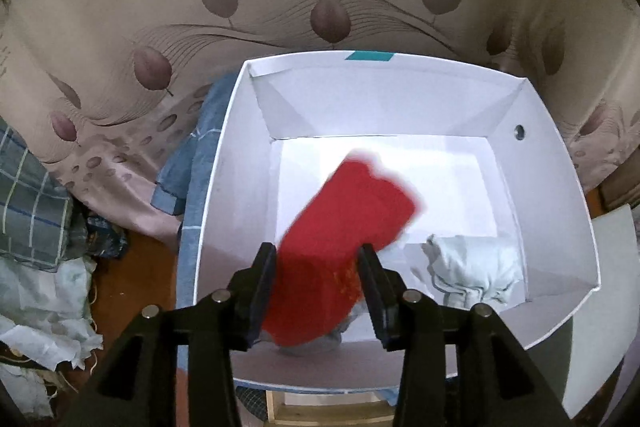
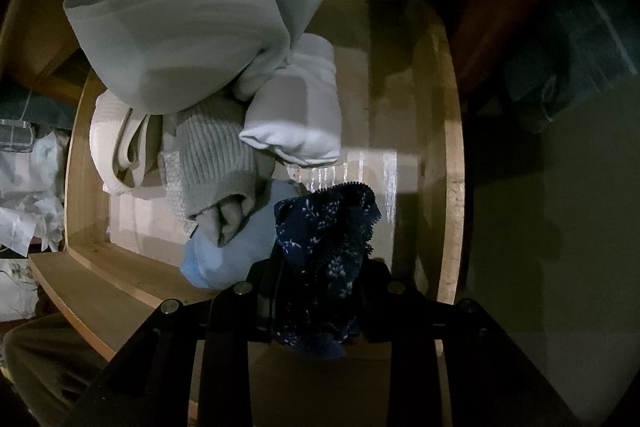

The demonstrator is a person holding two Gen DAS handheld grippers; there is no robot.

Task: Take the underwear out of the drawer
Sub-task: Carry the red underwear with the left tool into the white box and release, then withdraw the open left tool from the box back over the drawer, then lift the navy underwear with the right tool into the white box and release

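- Red underwear (image 1: 344, 239) between the left jaws, above a white box (image 1: 560, 163).
- Navy, white-flowered underwear (image 2: 324, 267) between the right jaws.
- Pale blue cloth (image 2: 224, 251) just left of them.

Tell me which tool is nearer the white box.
Left. The left tool hangs over the white box with a red garment between its fingers. The right tool is over the wooden drawer, gripping a navy garment; no box shows there.

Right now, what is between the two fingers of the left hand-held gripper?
The red underwear lies between the left hand-held gripper's fingers, hanging over the white box. The left wrist view shows it.
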